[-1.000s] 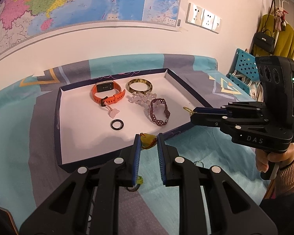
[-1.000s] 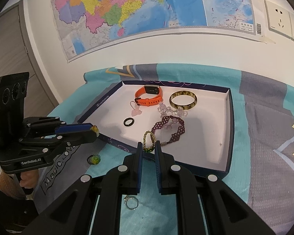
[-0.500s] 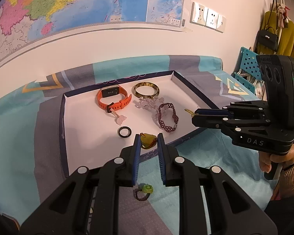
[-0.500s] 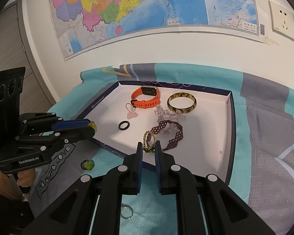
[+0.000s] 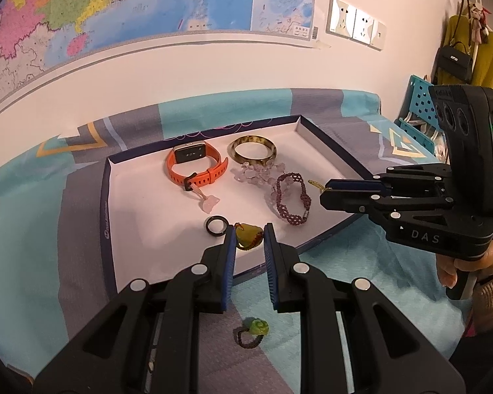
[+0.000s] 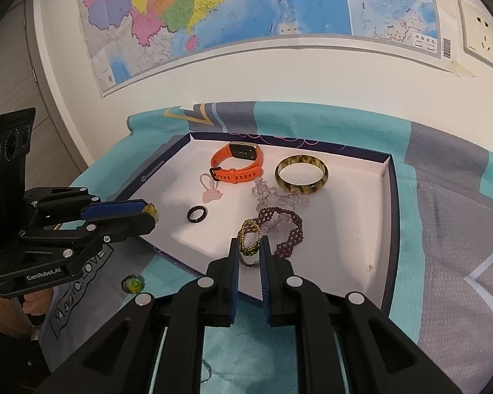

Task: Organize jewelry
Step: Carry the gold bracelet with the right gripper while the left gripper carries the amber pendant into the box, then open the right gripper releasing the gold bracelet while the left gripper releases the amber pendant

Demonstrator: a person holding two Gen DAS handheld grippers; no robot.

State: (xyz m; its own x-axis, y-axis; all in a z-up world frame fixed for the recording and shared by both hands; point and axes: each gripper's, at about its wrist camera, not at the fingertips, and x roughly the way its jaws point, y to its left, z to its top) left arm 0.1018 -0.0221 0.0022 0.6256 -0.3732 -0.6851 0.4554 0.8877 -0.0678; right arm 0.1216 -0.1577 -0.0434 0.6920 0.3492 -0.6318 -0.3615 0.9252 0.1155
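Note:
A white tray (image 5: pixel 141 203) with a dark rim holds an orange watch (image 5: pixel 197 167), a mottled bangle (image 5: pixel 251 149), a clear bead bracelet (image 5: pixel 258 174), a purple bracelet (image 5: pixel 292 202), a pink charm (image 5: pixel 208 203) and a black ring (image 5: pixel 216 225). My left gripper (image 5: pixel 249 233) is shut on a yellow-green pendant (image 5: pixel 248 237) over the tray's near edge. My right gripper (image 6: pixel 249 244) is shut on a gold-green bead bracelet (image 6: pixel 249 234) above the tray (image 6: pixel 361 229), near the purple bracelet (image 6: pixel 289 229).
A green flower ring (image 5: pixel 254 330) lies on the teal and grey cloth below my left gripper; it also shows in the right wrist view (image 6: pixel 133 284). A silver ring (image 6: pixel 206 372) lies under my right gripper. A wall with a map stands behind the table.
Both grippers have moved forward over the tray with their pieces. The pendant now hangs over the tray's near edge and the bead bracelet is by the purple bracelet.

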